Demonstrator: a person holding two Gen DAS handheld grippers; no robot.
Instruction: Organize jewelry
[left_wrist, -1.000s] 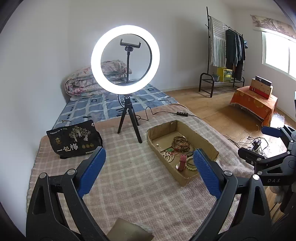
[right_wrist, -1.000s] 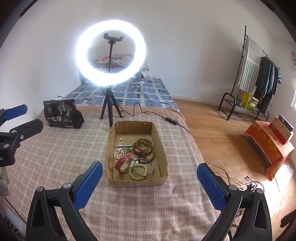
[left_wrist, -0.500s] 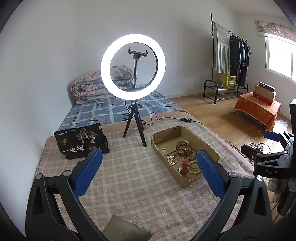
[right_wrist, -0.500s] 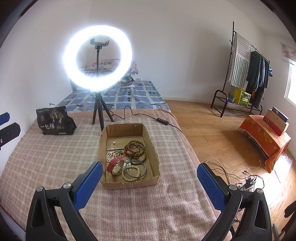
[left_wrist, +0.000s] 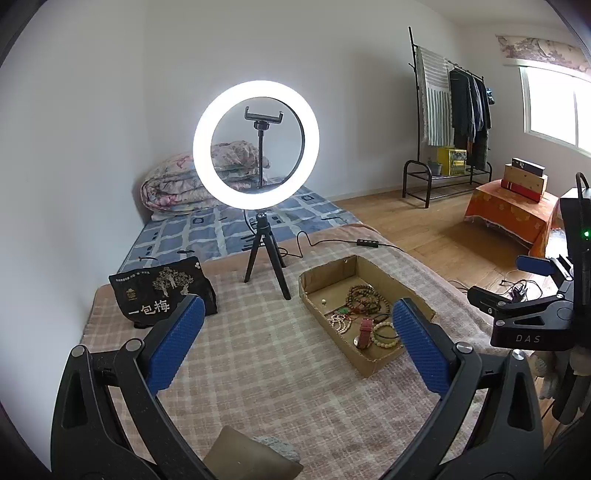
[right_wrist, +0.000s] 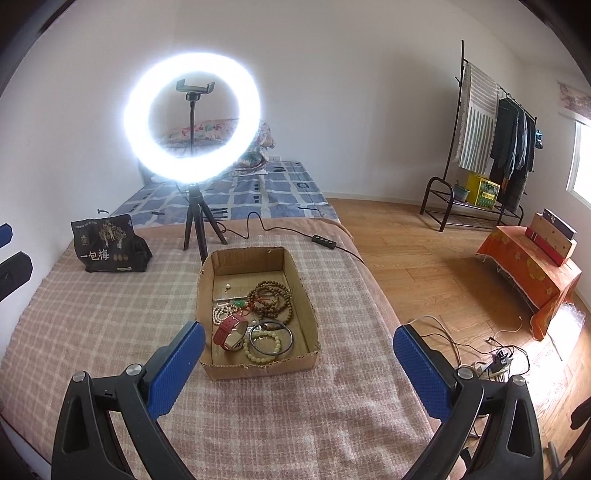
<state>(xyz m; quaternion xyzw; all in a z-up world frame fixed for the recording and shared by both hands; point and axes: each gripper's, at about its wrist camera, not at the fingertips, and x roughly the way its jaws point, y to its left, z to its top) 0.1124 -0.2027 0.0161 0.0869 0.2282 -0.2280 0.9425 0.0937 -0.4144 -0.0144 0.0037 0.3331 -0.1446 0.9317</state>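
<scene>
I see jewelry (right_wrist: 255, 317) heaped in the box (right_wrist: 303, 365) at 12 o'clock; both my grippers, left (left_wrist: 293, 343) and right (right_wrist: 297, 369), gape empty.

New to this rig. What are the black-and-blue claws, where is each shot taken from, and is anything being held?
No robot here: a person holds a two-finger gripper in each hand, each with a fisheye camera looking forward along its fingers. The blue pads at the bottom of each picture are that gripper's own fingertips.

The left wrist view shows the left gripper, and the right gripper at its right edge. The right wrist view shows the right gripper from its own camera.

Both are open and hold nothing.

On the checked blanket sits an open cardboard box with the jewelry: brown bead strands, a red-strapped watch, a pale bead bracelet and a white bead strand. Behind it stand a lit ring light on a tripod and a black bag.
</scene>
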